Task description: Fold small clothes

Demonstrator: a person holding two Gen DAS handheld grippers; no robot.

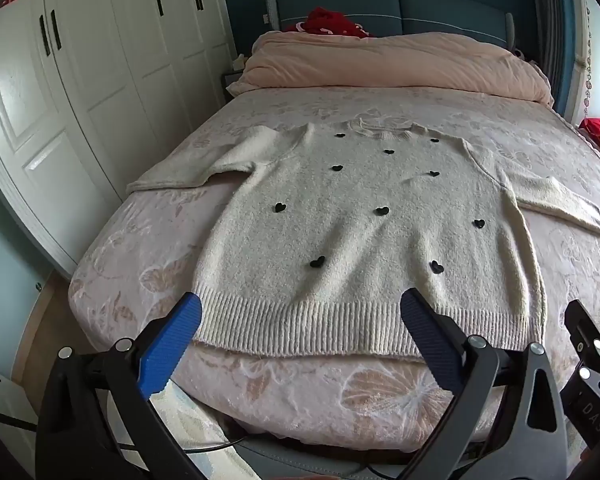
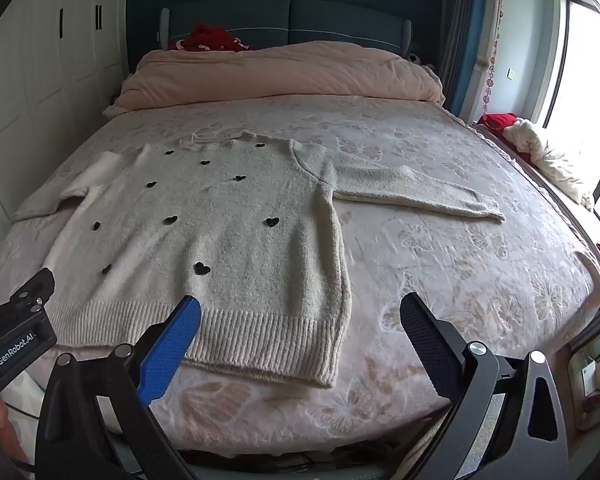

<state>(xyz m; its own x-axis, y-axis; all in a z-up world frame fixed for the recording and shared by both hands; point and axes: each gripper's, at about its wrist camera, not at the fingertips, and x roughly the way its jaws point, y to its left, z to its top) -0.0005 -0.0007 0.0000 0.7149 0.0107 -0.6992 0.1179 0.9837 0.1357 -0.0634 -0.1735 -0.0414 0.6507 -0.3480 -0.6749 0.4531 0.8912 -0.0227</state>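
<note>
Cream knit sweater with black hearts (image 1: 364, 216) spread flat, front up, sleeves out on floral pink bedspread (image 2: 460, 240), ready for folding. Left gripper (image 1: 300, 332) and right gripper (image 2: 300, 332) gape wide, empty, poised over ribbed hem (image 1: 300, 320).

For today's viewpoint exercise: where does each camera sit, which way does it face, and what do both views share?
Left wrist: on the left tongs, angled down over the sweater's hem at the bed's foot; open tongs show, right tongs at the edge.
Right wrist: on the right tongs, over the sweater's right hem corner; open tongs show.
Shared: sweater, bed, duvet.
</note>
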